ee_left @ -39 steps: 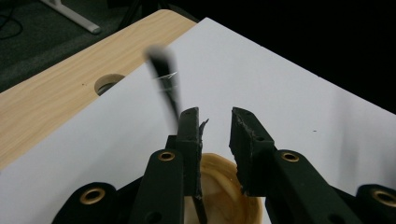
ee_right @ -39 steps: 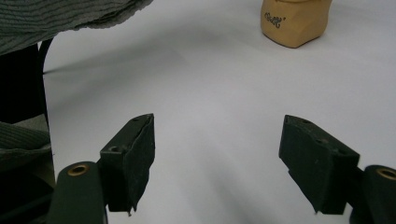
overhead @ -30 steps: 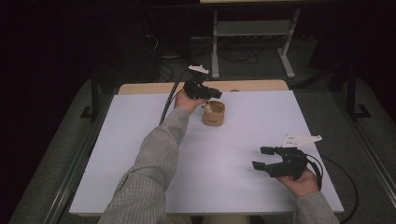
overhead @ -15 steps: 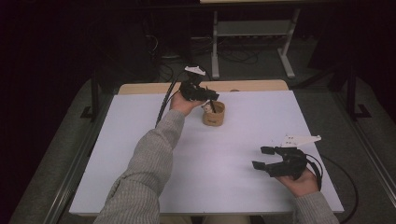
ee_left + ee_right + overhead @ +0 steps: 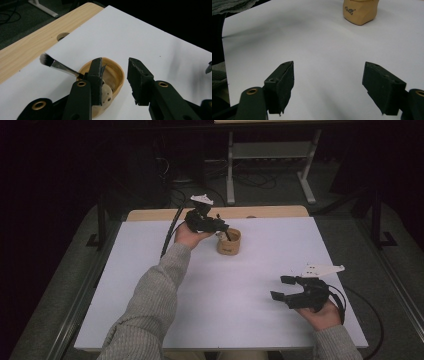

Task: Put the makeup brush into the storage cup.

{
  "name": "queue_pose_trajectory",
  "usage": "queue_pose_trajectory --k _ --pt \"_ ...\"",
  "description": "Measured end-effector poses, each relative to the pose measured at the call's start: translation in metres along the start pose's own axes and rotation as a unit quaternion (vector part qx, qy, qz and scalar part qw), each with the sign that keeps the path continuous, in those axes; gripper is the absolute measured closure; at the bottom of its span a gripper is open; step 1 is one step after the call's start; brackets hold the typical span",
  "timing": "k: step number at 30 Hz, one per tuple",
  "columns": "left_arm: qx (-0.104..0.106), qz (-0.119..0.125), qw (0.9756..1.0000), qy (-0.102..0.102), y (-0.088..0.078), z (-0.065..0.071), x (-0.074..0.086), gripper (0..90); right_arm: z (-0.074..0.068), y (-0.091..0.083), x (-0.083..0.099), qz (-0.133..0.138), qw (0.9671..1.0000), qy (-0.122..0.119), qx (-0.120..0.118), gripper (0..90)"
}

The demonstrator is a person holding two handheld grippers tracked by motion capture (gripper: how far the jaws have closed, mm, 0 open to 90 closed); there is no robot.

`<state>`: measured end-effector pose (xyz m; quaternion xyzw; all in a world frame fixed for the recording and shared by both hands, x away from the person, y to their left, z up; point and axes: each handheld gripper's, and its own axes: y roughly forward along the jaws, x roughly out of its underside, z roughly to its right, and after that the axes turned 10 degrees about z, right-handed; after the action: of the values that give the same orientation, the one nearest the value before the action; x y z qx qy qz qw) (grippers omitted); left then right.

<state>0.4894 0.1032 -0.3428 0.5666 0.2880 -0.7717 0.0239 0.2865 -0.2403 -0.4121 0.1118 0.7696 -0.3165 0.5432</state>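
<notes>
A tan cup (image 5: 228, 242) stands at the far middle of the white table (image 5: 250, 320). A thin brush (image 5: 226, 234) leans in it, bristles up (image 5: 47, 59). My left gripper (image 5: 222, 227) hovers just left of and above the cup (image 5: 117, 72). Its jaws have just been opening, and the gap between them (image 5: 115, 62) holds nothing; the brush handle passes behind the left jaw. My right gripper (image 5: 279, 287) rests low at the near right, open and empty (image 5: 328, 67), facing the cup (image 5: 360, 11) across bare table.
A wooden strip (image 5: 270, 211) with a round hole (image 5: 62, 36) edges the table's far side. A metal rack (image 5: 270, 150) and cables lie on the dark floor beyond. The left forearm's grey sleeve (image 5: 150, 305) crosses the table's left half.
The left gripper has drifted a little left, away from over the cup, and its jaws stand wider. The brush now leans free in the cup. The right gripper has kept still.
</notes>
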Motion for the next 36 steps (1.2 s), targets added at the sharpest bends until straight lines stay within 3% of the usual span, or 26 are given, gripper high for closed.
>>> queue_pose_trajectory --k 30,36 --pt "-0.004 -0.008 1.0000 -0.002 -0.041 0.025 0.024 53.0 -0.006 -0.003 0.002 0.015 0.9988 -0.010 0.046 20.1" --pt "-0.005 -0.007 1.0000 0.004 -0.047 0.031 0.027 49.8 -0.007 -0.003 0.002 0.017 0.9987 -0.011 0.046 19.9"
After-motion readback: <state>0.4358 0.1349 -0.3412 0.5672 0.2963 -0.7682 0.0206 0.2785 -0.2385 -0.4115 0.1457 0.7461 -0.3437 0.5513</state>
